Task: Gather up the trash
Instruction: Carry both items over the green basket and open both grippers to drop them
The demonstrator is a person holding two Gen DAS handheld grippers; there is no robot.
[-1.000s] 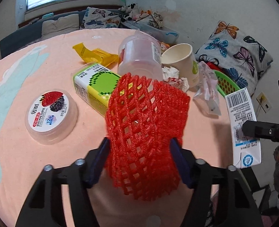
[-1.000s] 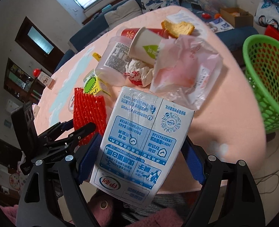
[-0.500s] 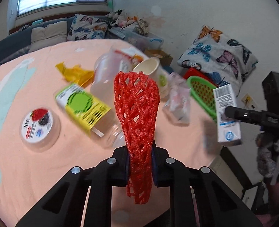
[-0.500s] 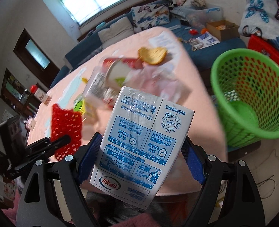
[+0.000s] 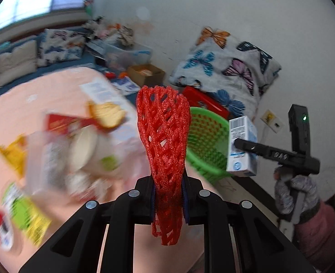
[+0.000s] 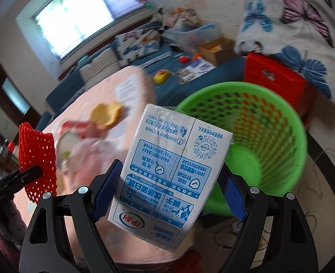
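left gripper (image 5: 168, 199): net (image 5: 165, 136) squeezed flat | basket (image 6: 278, 122) nearer

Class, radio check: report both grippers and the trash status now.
Left gripper shut on red foam net. Right gripper shut on milk carton. Green basket ahead, nothing blocking.

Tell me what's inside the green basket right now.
The green basket shows only its bare floor and mesh wall; nothing is visibly inside. The milk carton in the right gripper covers its near-left part.
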